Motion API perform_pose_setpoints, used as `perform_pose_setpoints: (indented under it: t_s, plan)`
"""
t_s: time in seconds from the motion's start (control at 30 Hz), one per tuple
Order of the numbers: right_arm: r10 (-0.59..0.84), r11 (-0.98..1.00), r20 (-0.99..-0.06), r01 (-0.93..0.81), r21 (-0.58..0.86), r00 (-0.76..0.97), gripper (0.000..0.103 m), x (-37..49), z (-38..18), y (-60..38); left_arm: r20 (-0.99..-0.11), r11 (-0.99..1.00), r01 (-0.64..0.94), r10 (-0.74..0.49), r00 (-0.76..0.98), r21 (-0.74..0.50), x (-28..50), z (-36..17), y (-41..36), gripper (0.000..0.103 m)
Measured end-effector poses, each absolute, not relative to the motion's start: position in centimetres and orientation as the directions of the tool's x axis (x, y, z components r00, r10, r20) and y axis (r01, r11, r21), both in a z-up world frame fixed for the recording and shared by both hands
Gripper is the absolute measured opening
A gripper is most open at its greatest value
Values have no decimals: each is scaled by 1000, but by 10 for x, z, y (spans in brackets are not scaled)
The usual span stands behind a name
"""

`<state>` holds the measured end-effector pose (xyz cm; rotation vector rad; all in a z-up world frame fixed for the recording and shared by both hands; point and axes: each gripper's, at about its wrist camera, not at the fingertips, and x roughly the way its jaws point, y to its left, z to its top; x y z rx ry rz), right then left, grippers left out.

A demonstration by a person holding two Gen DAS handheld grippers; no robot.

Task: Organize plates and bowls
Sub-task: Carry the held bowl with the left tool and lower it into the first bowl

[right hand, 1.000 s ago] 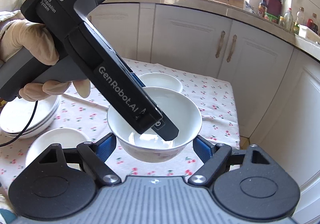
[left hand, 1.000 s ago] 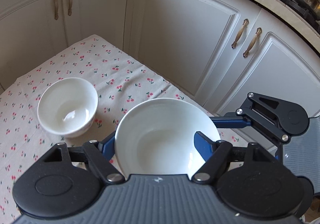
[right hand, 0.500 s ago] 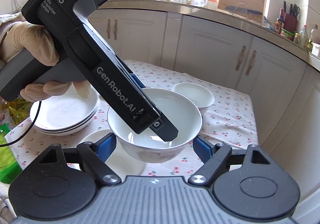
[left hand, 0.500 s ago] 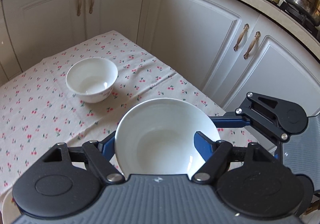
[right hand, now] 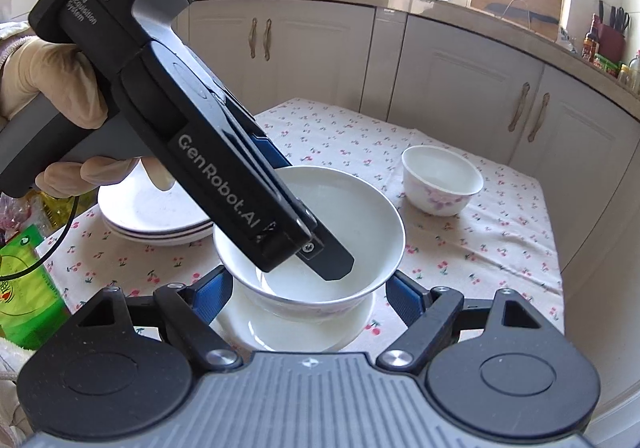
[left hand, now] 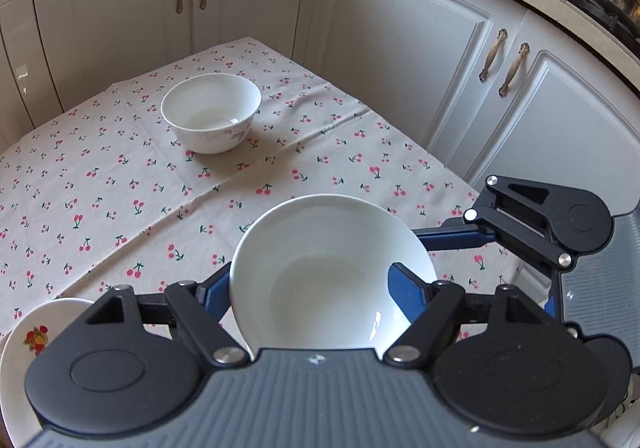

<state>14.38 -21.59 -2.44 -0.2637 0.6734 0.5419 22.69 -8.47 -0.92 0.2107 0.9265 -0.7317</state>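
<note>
A white bowl (left hand: 332, 272) hangs tilted above the cherry-print tablecloth (left hand: 120, 175). My left gripper (left hand: 310, 284) is shut on it, with one finger (right hand: 328, 260) reaching inside the bowl (right hand: 348, 207) and the other outside its wall. My right gripper (right hand: 310, 284) clamps the bowl's lower body from both sides; its finger (left hand: 452, 238) passes behind the rim in the left wrist view. A smaller white bowl (left hand: 210, 111) (right hand: 440, 179) stands on the cloth farther off. Right under the held bowl lies a small white plate (right hand: 296, 336).
A stack of white plates (right hand: 152, 215) sits left of the held bowl, under a gloved hand (right hand: 44, 83). A fruit-print plate (left hand: 24, 340) shows at the lower left. A green carton (right hand: 24, 288) stands at the table's left edge. White cabinets (left hand: 400, 67) surround the table.
Both grippers have carried the bowl away from the small bowl, which now lies farther off. The plate stack and the small plate under the bowl have come into view.
</note>
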Motion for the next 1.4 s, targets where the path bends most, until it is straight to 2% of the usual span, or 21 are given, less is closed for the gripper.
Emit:
perform_pose_setpoints:
  t_s: [1.4]
  plan:
    - [383,832,-696,-554,-25,607,87,147,-43,-216,-805,723,680,-472,359,-121,223,-27,-87,79]
